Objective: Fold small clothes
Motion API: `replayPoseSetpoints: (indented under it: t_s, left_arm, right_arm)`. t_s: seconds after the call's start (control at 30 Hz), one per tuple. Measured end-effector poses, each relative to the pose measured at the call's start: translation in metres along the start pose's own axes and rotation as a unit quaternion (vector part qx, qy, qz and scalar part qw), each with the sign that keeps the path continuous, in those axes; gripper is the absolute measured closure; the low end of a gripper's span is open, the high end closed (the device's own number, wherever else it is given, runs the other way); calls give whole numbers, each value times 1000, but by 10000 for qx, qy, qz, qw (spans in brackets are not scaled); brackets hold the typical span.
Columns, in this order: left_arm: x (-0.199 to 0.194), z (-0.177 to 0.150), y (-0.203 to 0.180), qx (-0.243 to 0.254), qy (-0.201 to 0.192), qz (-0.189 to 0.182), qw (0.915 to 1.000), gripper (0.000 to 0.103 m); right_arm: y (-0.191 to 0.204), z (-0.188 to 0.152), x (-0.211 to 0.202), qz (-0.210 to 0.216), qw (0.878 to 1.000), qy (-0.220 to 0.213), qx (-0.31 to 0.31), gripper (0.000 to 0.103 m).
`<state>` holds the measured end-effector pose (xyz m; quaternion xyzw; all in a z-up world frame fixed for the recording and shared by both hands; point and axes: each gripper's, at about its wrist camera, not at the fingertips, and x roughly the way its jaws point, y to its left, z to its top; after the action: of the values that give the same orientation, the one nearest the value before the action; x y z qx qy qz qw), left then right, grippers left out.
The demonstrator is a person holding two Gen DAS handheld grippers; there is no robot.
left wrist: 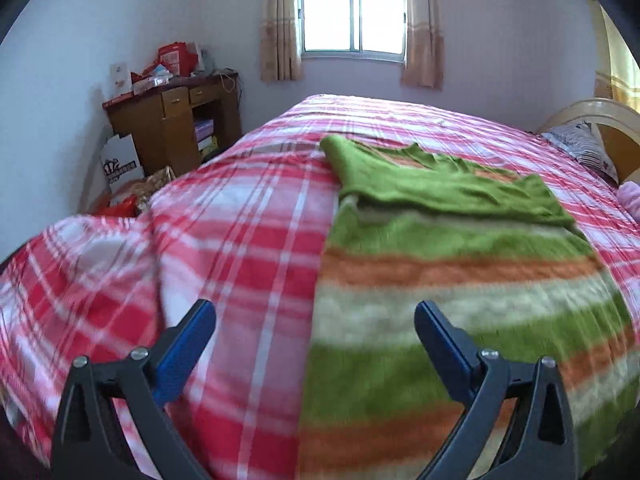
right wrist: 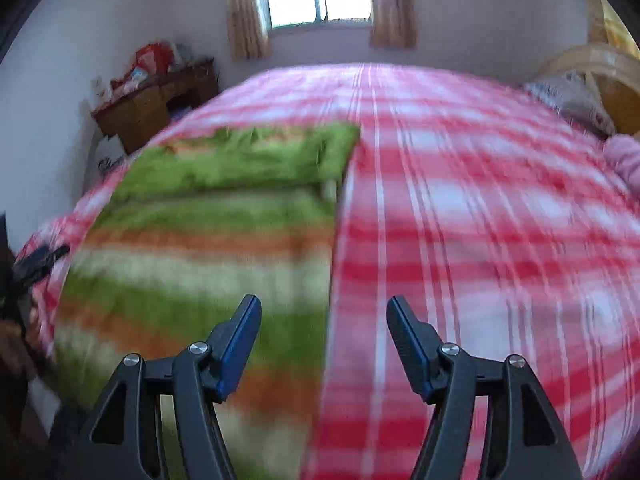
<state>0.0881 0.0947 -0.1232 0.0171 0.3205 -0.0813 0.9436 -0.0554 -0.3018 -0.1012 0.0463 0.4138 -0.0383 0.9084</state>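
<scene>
A small knitted garment with green, orange and cream stripes lies flat on the red plaid bedspread, its green sleeves folded across the upper part. In the left wrist view my left gripper stands open above the garment's left edge, nothing between its blue pads. In the right wrist view the garment fills the left half, and my right gripper hangs open over its right edge, with only cloth beneath. The picture is blurred by motion.
The bedspread covers a wide bed. A wooden desk with red bags on top stands at the far left wall, boxes on the floor beside it. A headboard with a patterned pillow is at the right. A window is behind.
</scene>
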Motion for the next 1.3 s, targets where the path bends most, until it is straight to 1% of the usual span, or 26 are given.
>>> replayPoseSetpoints:
  t_s: [0.07, 0.17, 0.2, 0.23, 0.3, 0.4, 0.43, 0.47, 0.53, 0.6, 0.67, 0.7, 0.73, 0.77, 0.8, 0.83, 0.87, 0.9, 0.97, 1.0, 1.1, 1.17, 1.23, 1.3]
  left_arm:
    - [-4, -7, -4, 35, 58, -50, 10000, 1]
    - [-15, -15, -9, 120, 52, -14, 9999, 1]
    - [-19, -18, -10, 120, 39, -52, 9999, 2]
    - [-22, -19, -10, 122, 19, -94, 9999, 2]
    - [-30, -22, -10, 141, -61, -149, 9998, 1]
    - [-45, -24, -5, 132, -220, -137, 9996, 1]
    - [-50, -24, -2, 126, -297, -134, 9994, 1]
    - [-53, -25, 1, 120, -339, -136, 9993, 1]
    - [-58, -23, 9, 56, -448, -123, 9989, 1]
    - [-60, -22, 15, -56, -493, -155, 9987, 1]
    - [-61, -22, 21, -196, -507, -232, 9983, 1]
    - [-61, -21, 22, -233, -512, -264, 9981, 1]
    - [-61, -21, 22, -240, -520, -271, 9980, 1]
    - [-62, -21, 22, -231, -528, -265, 9980, 1]
    - [-61, -21, 22, -205, -539, -244, 9980, 1]
    - [-61, -20, 21, -177, -540, -230, 9981, 1]
    - [-61, -20, 20, -166, -541, -229, 9981, 1]
    - [-61, -21, 21, -167, -539, -235, 9981, 1]
    - [-61, -20, 22, -171, -531, -232, 9982, 1]
    - [-61, -20, 21, -165, -536, -213, 9982, 1]
    - [-61, -18, 23, -166, -562, -167, 9981, 1]
    - [-60, -13, 25, -179, -560, -129, 9982, 1]
    - [-61, -8, 28, -181, -557, -157, 9982, 1]
    - [-63, -2, 30, -125, -606, -142, 9980, 1]
  right_arm:
    - [1, -22, -5, -86, 9999, 130, -29, 37]
    - [-6, -50, -6, 291, 9981, 354, 411, 37]
    - [-6, -57, -4, 376, 9968, 457, 529, 37]
    - [-2, -63, -1, 367, 9963, 537, 554, 37]
    - [12, -66, -1, 267, 9980, 513, 269, 37]
    - [37, -71, 2, 366, 9954, 875, -133, 38]
    - [44, -74, 1, 370, 9943, 967, -236, 42]
    - [52, -78, 1, 356, 9927, 1084, -400, 52]
    - [60, -85, 0, 349, 9900, 1256, -534, 68]
    - [59, -87, 0, 469, 9889, 1359, -386, 68]
    - [50, -87, 3, 639, 9882, 1394, -58, 69]
    - [44, -87, 6, 678, 9877, 1403, 95, 73]
    - [42, -89, 7, 678, 9874, 1424, 155, 80]
    - [39, -90, 8, 711, 9867, 1445, 216, 84]
    - [36, -91, 7, 795, 9857, 1459, 290, 85]
    - [33, -91, 6, 886, 9840, 1499, 372, 89]
    - [29, -90, 5, 1005, 9815, 1561, 457, 93]
    - [26, -89, 3, 1118, 9795, 1586, 538, 94]
    - [20, -82, -3, 1636, 9705, 1561, 835, 95]
    - [19, -76, -7, 1929, 9652, 1486, 958, 95]
    - [22, -51, -13, 2422, 9564, 1246, 1055, 95]
    - [27, -25, -13, 2748, 9499, 1010, 1091, 95]
    - [31, 2, -9, 2886, 9485, 789, 1041, 95]
    - [32, 33, 0, 2902, 9498, 543, 1037, 95]
